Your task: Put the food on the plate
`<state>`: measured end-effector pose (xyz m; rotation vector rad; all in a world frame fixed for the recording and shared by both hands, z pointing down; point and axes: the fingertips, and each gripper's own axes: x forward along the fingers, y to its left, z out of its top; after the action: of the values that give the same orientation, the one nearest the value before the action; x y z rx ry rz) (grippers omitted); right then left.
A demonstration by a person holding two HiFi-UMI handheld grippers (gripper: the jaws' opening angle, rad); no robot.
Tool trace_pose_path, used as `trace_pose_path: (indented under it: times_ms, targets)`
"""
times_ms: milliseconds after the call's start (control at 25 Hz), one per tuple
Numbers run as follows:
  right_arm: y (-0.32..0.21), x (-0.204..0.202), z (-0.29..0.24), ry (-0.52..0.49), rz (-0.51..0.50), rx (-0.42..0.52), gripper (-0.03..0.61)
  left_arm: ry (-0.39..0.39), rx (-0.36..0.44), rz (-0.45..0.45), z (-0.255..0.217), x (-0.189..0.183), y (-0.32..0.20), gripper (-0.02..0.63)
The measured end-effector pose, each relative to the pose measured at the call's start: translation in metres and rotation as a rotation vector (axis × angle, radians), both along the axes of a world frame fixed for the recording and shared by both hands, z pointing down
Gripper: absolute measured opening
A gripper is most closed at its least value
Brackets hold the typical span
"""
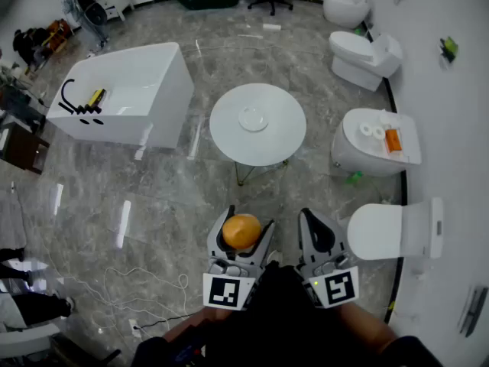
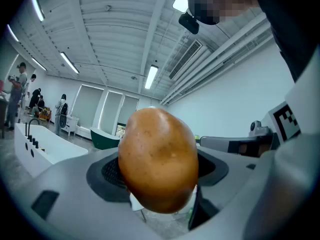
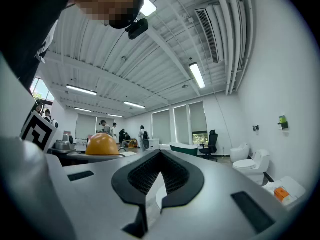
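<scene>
Left gripper [image 1: 246, 220] is clamped on the food [image 1: 241, 232] - an orange-brown, potato-shaped lump. The left gripper view shows both pads pressing its sides, jaws standing wide around it. It fills the gap between the jaws and sticks out above them.

Right gripper [image 1: 317, 224] - jaws together, nothing in them. Its own view shows only a thin slit between the black pads.

You hold both grippers level and side by side at the bottom of the head view, marker cubes [image 1: 229, 290] towards you.

The plate [image 1: 253, 118] is white and sits at the middle of the round white table [image 1: 279, 147], with nothing on it. The table stands ahead of the grippers, so the food is well apart from the plate, out over the grey marble floor [image 1: 153, 197].

Around you:
- A white bathtub [image 1: 145, 75] left of the table, with a black tap on its rim.
- Three white toilets along the right wall - the nearest [image 1: 393, 232] just right of your right gripper, the middle one [image 1: 367, 147] with small items on its lid.
- A white cable [image 1: 153, 289] loose on the floor at lower left.
</scene>
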<state>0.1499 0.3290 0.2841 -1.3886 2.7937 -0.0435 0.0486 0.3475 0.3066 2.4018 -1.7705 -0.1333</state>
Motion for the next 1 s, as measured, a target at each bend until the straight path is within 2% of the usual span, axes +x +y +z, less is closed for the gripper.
trace_pose_path:
  times_ms: [240, 480, 1000]
  targets:
    - [-0.002, 0.004, -0.001, -0.009, -0.013, 0.012, 0.002, -0.002, 0.019, -0.024, -0.003, 0.003, 0.0, 0.345]
    - [-0.004, 0.012, 0.01, -0.045, -0.04, -0.051, 0.0, 0.008, 0.032, -0.055, 0.0, 0.005, 0.004, 0.345]
    - [0.006, 0.017, 0.025, -0.027, -0.08, -0.062, 0.002, 0.009, 0.006, -0.109, 0.012, 0.009, 0.019, 0.345]
